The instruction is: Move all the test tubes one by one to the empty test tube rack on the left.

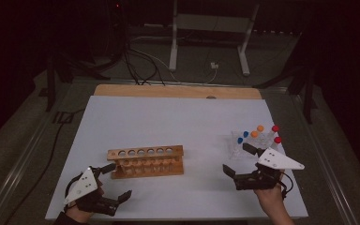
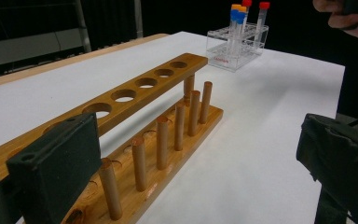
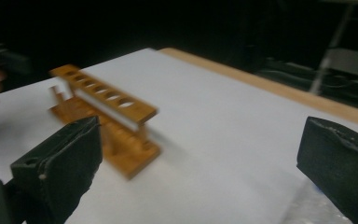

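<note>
red print on clear rack (image 2: pixel 235 46), illegible

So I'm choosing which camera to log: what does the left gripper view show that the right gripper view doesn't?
The left gripper view has the clear rack holding capped tubes with blue, orange and red caps, plus the wooden rack's pegs seen sharply. The right gripper view has the table's wooden far edge and a metal frame beyond. Both share the wooden rack with empty holes, the white table top and wide-open black jaws.
</note>
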